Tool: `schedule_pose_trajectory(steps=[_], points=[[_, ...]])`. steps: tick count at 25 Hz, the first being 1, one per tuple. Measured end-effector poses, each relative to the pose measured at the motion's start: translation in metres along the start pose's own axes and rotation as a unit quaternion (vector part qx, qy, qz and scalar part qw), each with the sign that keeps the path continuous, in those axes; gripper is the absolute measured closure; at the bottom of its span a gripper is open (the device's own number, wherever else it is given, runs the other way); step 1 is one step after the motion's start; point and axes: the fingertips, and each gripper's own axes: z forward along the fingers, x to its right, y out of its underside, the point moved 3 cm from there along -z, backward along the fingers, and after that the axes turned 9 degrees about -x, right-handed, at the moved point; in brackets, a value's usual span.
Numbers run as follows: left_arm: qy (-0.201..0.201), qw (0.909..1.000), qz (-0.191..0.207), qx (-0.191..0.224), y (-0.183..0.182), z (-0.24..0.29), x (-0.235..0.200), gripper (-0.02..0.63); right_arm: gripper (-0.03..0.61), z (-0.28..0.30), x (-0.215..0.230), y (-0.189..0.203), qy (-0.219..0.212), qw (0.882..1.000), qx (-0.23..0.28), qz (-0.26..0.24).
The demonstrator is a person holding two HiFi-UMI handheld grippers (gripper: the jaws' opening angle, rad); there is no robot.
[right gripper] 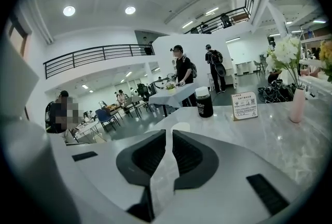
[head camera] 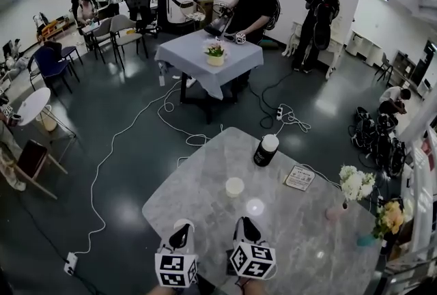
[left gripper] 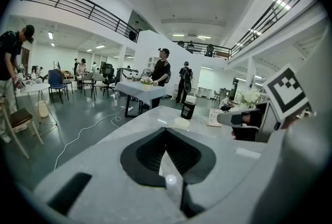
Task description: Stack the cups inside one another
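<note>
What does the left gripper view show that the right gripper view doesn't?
Only the left gripper view: the right gripper with its marker cube, at the picture's right edge. Only the right gripper view: the pink vase on the table's right side. Both: the cup, the bottle and the card, all standing on the table ahead of the jaws.

The cup is too small in the head view for me to tell whether it's one or several nested, and in the right gripper view the jaws hide its base. The card's print is unreadable. My left gripper and right gripper run off the bottom edge.
</note>
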Motion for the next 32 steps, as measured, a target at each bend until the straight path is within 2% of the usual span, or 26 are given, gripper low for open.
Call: schedule_pose_trajectory(steps=[8,16,28,32], points=[[-0.009,0.9999,-0.006,0.001,-0.01,0.003,-0.022,0.615,0.567,0.039,0.007,-0.001,0.009,1.0,-0.009,-0.003],[-0.018,0.9996,-0.018,-0.01,-0.013,0.02,-0.046,0.615,0.524,0.084,0.015,0.006,0.022,1.0,-0.018,0.006],[0.001,0.9992,-0.011,-0.04,-0.023,0.055,-0.055,0.615,0.389,0.14,0.024,0.025,0.041,0.998,-0.043,0.004],[0.003,0.999,-0.012,-0.043,-0.022,0.065,-0.061,0.615,0.366,0.157,0.026,0.031,0.045,0.998,-0.047,-0.004]])
